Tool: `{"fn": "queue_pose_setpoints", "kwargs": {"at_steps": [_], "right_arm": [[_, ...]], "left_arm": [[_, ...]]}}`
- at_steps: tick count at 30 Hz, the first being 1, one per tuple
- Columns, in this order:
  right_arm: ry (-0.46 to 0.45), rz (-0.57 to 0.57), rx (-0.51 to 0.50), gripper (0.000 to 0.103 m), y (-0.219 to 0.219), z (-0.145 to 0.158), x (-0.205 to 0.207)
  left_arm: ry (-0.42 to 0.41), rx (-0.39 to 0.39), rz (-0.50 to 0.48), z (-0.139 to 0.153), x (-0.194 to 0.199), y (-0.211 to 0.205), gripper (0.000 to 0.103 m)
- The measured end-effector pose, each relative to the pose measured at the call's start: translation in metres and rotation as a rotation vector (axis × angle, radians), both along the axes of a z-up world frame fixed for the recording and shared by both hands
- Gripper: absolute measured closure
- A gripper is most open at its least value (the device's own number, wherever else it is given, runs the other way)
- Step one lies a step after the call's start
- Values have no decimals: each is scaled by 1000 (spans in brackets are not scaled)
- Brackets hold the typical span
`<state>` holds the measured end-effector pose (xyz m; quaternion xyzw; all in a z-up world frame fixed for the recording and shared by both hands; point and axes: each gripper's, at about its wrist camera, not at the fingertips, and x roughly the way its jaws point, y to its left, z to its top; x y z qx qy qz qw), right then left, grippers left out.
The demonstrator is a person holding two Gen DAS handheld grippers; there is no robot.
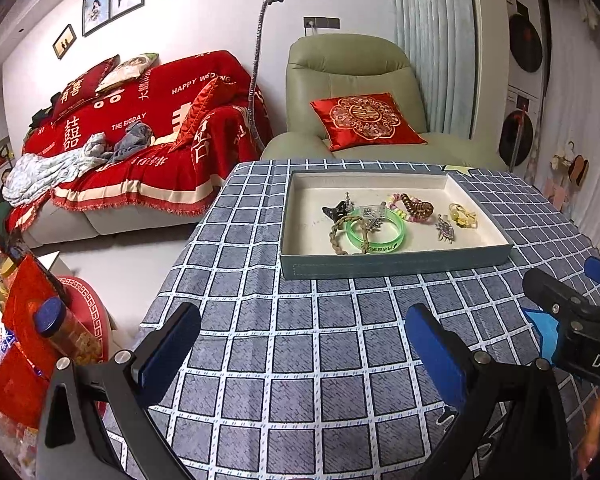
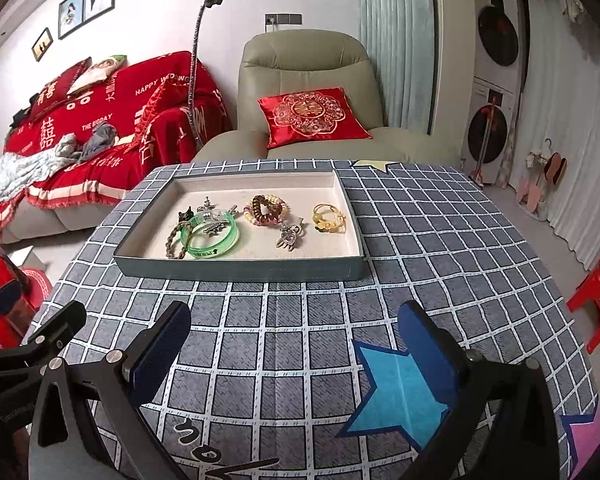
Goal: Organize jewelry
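Note:
A shallow grey-blue tray (image 1: pixel 392 264) (image 2: pixel 240 270) with a cream lining sits on the checked tablecloth at the far side. It holds a green bangle (image 1: pixel 380 236) (image 2: pixel 214 238), a braided cord bracelet (image 1: pixel 340 234) (image 2: pixel 174 240), coiled hair ties (image 1: pixel 414 206) (image 2: pixel 266 210), a gold piece (image 1: pixel 462 214) (image 2: pixel 328 218), a silver pendant (image 1: pixel 446 230) (image 2: pixel 288 238) and a dark clip (image 1: pixel 336 212) (image 2: pixel 186 214). My left gripper (image 1: pixel 304 344) is open and empty, above the cloth short of the tray. My right gripper (image 2: pixel 296 344) is open and empty, likewise short of the tray.
The checked tablecloth (image 1: pixel 284 320) (image 2: pixel 440 240) has a blue star patch (image 2: pixel 396 396) under my right gripper. A red-covered sofa (image 1: pixel 140 140) and a green armchair (image 1: pixel 352 92) stand behind the table. A jar (image 1: pixel 66 332) and red packets lie at the left. A red stool (image 2: pixel 596 292) stands right.

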<state>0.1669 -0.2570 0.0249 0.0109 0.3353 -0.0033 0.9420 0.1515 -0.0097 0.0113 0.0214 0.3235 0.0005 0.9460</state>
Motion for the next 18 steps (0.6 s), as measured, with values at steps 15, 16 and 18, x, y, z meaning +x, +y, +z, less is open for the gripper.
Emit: {"fn": "queue_pose_setpoints", "kwargs": {"at_steps": [15,16,18], "right_arm": [[-13,20,-8,0,7,7,-2],[-13,20,-9,0,7,8,-2],[-13,20,-10,0,7,8,-2]], "left_arm": [[-6,-7,4,8,-2,3,0],[-4,-9,4,8,-2,3,0],[-2,-10,6,8,-2,3,0]]}}
